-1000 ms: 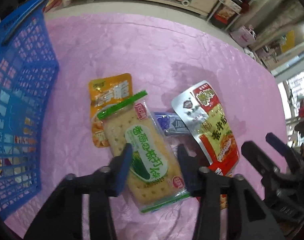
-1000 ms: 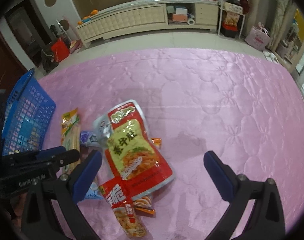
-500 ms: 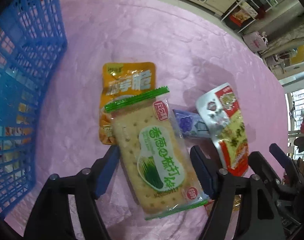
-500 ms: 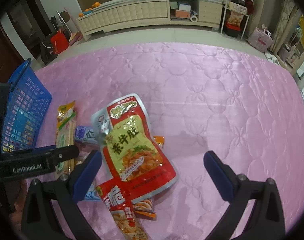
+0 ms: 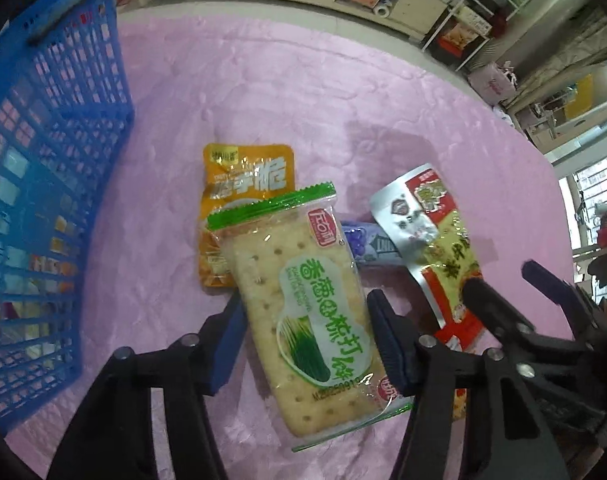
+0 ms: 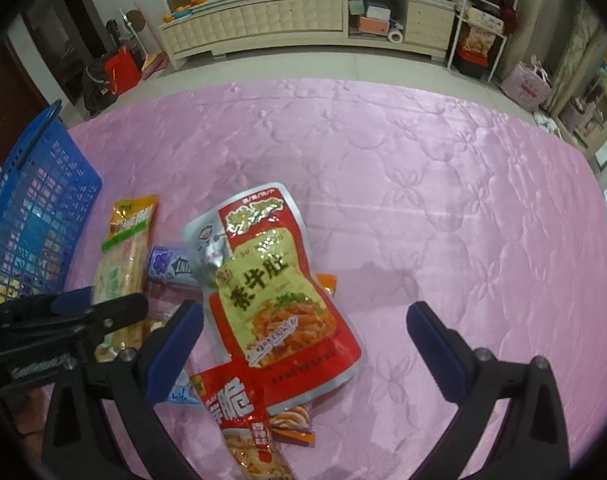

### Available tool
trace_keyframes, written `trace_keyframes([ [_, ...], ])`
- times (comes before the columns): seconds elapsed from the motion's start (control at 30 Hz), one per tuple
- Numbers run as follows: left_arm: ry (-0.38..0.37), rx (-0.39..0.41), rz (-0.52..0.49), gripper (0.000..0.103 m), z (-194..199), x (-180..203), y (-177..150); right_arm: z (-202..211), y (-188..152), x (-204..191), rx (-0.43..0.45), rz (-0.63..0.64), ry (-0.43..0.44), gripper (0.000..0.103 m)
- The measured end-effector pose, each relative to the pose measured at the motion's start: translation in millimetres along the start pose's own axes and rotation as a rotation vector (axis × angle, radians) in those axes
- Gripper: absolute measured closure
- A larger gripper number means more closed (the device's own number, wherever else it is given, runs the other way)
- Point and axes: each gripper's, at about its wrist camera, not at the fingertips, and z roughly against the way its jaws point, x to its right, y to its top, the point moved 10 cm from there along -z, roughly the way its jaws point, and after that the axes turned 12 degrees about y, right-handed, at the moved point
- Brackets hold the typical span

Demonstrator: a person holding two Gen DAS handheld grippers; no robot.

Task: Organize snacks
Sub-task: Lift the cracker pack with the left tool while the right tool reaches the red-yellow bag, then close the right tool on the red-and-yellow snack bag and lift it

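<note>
— Pink quilted cloth [image 6: 403, 184] carries the snacks. Where's the clear, green-edged cracker pack [image 5: 311, 296]?

— Between my left gripper [image 5: 303, 332] fingers, which are closing on its sides, near the blue plastic basket [image 5: 43, 184] at the cloth's left edge.

— And the right gripper [image 6: 303, 344]?

— Spread wide over the red-and-yellow foil pouch [image 6: 271, 292], holding nothing.
</note>
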Motion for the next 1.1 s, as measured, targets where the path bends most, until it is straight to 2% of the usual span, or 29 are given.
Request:
trace_keyframes([
  [0.13,0.017,0.052,-0.020,0.046,15,-8,2,-11,3,-6,-0.031,0.057,0.027,0.000],
  [0.27,0.021,0.046,0.000,0.046,9,-18,4,-31,8,1,-0.057,0.119,-0.042,0.000],
  [0.37,0.020,0.034,0.003,0.046,5,-23,3,-40,6,0,-0.077,0.088,0.048,0.000],
  [0.53,0.020,0.026,-0.011,0.046,-1,-18,-1,-43,1,-5,-0.115,0.130,0.072,0.000],
  [0.6,0.025,0.030,-0.016,0.046,-5,-4,5,-43,-1,-13,-0.119,0.177,0.050,0.001],
  [0.63,0.031,0.033,-0.021,0.046,-6,-2,5,-43,0,-16,-0.112,0.197,0.044,0.007],
  [0.67,0.039,0.032,-0.023,0.046,-8,-2,4,-45,-1,-18,-0.114,0.212,0.040,0.019],
  [0.7,0.039,0.029,-0.020,0.046,-8,-2,4,-48,-3,-19,-0.127,0.209,0.046,0.022],
  [0.8,0.029,0.026,-0.014,0.046,-4,-4,0,-49,-1,-15,-0.126,0.188,0.065,0.024],
  [0.87,0.033,0.029,-0.018,0.046,-3,-5,0,-43,0,-10,-0.115,0.172,0.079,0.029],
  [0.93,0.037,0.031,-0.016,0.046,-3,-6,2,-34,2,-9,-0.092,0.144,0.119,0.031],
  [1.03,0.043,0.038,-0.004,0.046,1,-9,5,-26,3,-9,-0.065,0.151,0.100,0.033],
  [1.1,0.044,0.049,-0.003,0.046,4,-9,4,-19,6,-12,-0.042,0.148,0.111,0.038],
])
